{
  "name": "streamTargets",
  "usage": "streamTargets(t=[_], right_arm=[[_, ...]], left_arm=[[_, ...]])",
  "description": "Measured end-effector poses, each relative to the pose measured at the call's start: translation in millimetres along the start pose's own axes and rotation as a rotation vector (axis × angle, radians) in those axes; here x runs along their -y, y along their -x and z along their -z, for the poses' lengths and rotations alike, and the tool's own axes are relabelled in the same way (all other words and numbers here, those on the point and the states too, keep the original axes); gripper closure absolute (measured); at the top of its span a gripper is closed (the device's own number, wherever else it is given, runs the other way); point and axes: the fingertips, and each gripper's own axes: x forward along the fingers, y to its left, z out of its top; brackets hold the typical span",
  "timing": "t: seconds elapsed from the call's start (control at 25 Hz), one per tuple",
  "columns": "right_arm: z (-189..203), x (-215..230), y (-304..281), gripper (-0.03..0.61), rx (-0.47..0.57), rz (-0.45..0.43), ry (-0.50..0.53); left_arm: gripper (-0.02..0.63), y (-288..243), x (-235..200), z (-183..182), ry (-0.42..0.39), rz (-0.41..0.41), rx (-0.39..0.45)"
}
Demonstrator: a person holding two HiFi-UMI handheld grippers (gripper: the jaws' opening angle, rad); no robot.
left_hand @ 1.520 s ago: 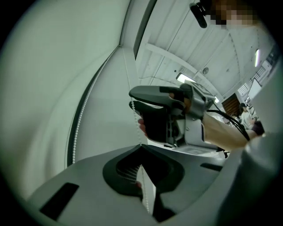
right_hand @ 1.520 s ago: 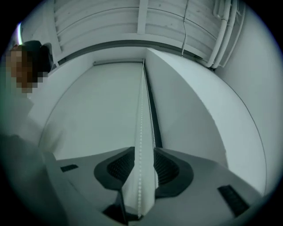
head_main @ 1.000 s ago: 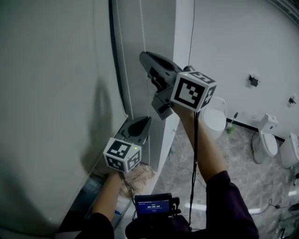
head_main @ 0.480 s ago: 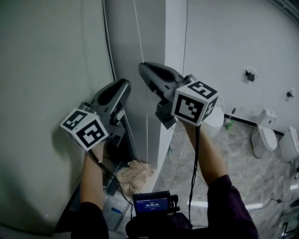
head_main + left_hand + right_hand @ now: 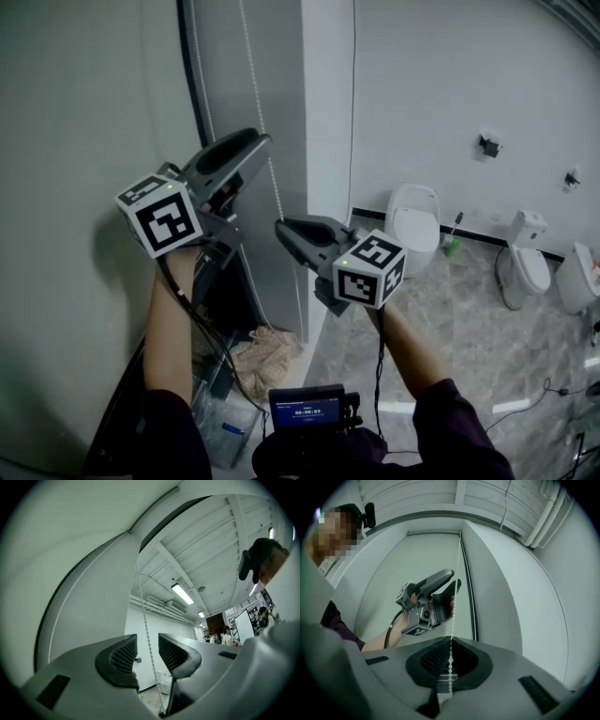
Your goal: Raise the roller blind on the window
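Observation:
The grey roller blind [image 5: 75,112] hangs down at the left, and its white bead chain [image 5: 253,66] runs down beside the dark window frame. My left gripper [image 5: 255,148] is raised against the chain; its jaws are opening, with the chain [image 5: 140,597] running between the ribbed pads [image 5: 123,654] without being pressed. Lower and to the right, my right gripper [image 5: 283,231] is shut on the bead chain [image 5: 453,616], which passes straight through its closed jaws [image 5: 450,660]. In the right gripper view the left gripper [image 5: 451,591] sits higher on the same chain, in front of the blind [image 5: 417,559].
A white wall pillar [image 5: 328,112] stands right of the window, with a thin cable [image 5: 354,94] down the wall. Toilets [image 5: 412,220] [image 5: 520,267] stand on the marbled floor at right. A crumpled cloth [image 5: 267,352] and a plastic container [image 5: 220,427] lie below the window.
My left gripper has climbed from low beside the window to high on the chain, and its jaws have parted. My right gripper has come down, still shut on the chain.

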Motion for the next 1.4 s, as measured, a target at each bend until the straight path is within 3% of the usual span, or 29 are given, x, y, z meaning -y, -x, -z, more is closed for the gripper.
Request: streamTargets(t=[0.16, 0.24, 0.48, 0.6, 0.8, 1.04, 1.2, 1.4], right_arm=[[45, -6, 6, 0.563, -0.036, 0.008, -0.07], [56, -2, 9, 0.563, -0.033, 0.016, -0.097], [43, 12, 23, 0.561, -0.04, 0.014, -0.095], [18, 31, 15, 0.558, 0.017, 0.012, -0.101], [-73, 52, -3, 0.549, 0.174, 0.018, -0.132], [-139, 38, -25, 0.549, 0.233, -0.046, -0.074], [-144, 22, -39, 0.549, 0.219, -0.068, -0.053], [-121, 20, -43, 0.557, 0.165, -0.061, -0.047]], left_arm=[[0.517, 2, 0, -3, 0.017, 0.0, 0.01], [0.575, 3, -2, -1, -0.001, -0.01, 0.004], [0.594, 5, -4, -3, 0.001, -0.045, 0.025], [0.594, 2, -18, 13, -0.04, -0.052, -0.024], [0.594, 4, -27, 42, -0.028, -0.053, -0.092], [0.594, 13, -9, 120, 0.002, -0.037, -0.227], [0.594, 26, 0, 171, 0.103, -0.03, -0.279], [0.594, 48, 7, 205, 0.187, -0.04, -0.309]])
